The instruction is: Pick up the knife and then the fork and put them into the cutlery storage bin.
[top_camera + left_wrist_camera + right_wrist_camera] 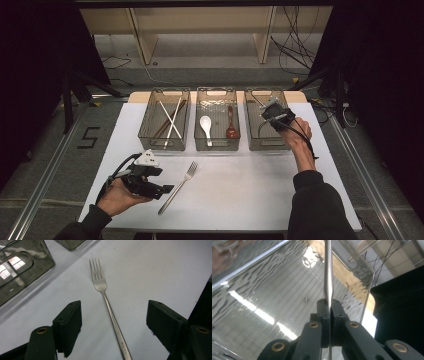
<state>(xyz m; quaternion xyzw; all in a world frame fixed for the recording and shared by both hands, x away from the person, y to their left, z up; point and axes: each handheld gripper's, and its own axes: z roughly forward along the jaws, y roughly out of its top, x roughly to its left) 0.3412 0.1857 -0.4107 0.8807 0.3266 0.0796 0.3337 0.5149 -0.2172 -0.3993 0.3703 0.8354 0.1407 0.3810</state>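
A steel fork lies on the white table, tines toward the bins. My left gripper rests low at the front left, open. In the left gripper view the fork runs up between the two spread jaws of the left gripper, whose pads stand clear of the handle. My right gripper hangs over the right-hand clear bin, shut on a thin metal utensil. In the right gripper view that utensil's handle rises from the clamped jaws of the right gripper above the bin's floor. Its far end is out of frame.
Three clear bins stand in a row at the back of the table. The left bin holds chopsticks. The middle bin holds a white spoon and a brown spoon. Cables and shelf legs lie on the floor beyond.
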